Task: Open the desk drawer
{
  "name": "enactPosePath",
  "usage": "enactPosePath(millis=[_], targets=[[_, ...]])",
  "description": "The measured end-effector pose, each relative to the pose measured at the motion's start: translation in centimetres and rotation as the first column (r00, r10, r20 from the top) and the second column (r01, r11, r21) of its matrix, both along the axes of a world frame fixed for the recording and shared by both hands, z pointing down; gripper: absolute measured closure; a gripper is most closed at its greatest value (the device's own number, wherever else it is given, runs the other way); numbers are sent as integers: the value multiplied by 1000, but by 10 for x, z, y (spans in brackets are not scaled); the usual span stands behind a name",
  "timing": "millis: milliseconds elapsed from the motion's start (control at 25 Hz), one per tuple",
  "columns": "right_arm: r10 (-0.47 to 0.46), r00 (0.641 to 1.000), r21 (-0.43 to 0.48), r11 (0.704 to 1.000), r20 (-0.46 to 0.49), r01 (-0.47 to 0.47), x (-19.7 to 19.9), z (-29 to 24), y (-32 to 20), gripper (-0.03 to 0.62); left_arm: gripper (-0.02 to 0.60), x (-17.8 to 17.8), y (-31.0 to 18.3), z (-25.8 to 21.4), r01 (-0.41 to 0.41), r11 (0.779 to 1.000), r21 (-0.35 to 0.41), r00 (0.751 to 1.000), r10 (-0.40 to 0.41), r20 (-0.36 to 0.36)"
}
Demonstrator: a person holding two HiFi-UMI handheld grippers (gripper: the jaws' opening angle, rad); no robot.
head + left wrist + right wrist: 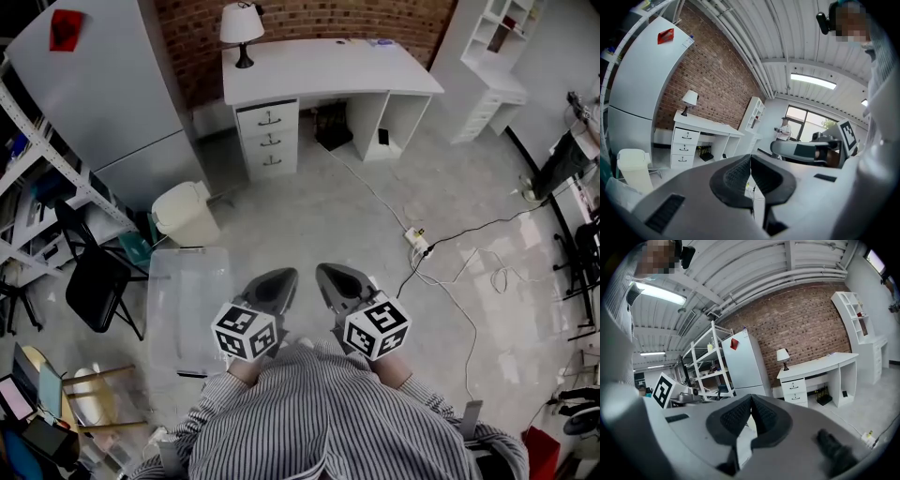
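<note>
A white desk [319, 70] stands against the brick wall at the far end of the room. On its left side is a stack of three drawers [268, 139], all closed, each with a dark handle. A table lamp [242, 28] sits on the desk's left corner. The desk [705, 127] and its drawers [685, 147] show small in the left gripper view, and the desk [820, 365] and drawers [795, 392] in the right gripper view too. My left gripper [274, 282] and right gripper [335, 277] are held close to my body, far from the desk, both shut and holding nothing.
A white fridge [98, 94] stands left of the desk, metal shelving [37, 178] further left. A cream bin [185, 213], a clear plastic box [187, 300] and a black chair [98, 286] lie at my left. Cables and a power strip [418, 242] cross the floor on the right. A white bookshelf [502, 56] stands far right.
</note>
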State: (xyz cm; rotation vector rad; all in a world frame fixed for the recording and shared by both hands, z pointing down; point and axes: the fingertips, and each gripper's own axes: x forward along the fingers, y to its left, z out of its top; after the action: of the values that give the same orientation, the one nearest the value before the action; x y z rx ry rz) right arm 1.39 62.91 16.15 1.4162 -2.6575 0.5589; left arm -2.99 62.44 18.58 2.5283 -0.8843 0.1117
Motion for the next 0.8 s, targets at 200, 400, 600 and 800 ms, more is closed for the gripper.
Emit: enactPosePath(millis=[200,400,600,800], targets=[[-40,999,-22,999,11,40,7,12,1,577,568,12,0,11,27,999,-20,1000,-28,-1],[-32,999,-56,998,39,34,24,22,-7,577,568,21,0,24,41,997,-67,999,-41,-2],[-41,998,-68,997,55,44,26,30,-35,577,568,26,-25,31,29,996,-90,1000,-30,-4],[-50,997,-74,996,63,55,19,34,-87,577,568,21,-79,37,20,995,-94,1000,-19,11]])
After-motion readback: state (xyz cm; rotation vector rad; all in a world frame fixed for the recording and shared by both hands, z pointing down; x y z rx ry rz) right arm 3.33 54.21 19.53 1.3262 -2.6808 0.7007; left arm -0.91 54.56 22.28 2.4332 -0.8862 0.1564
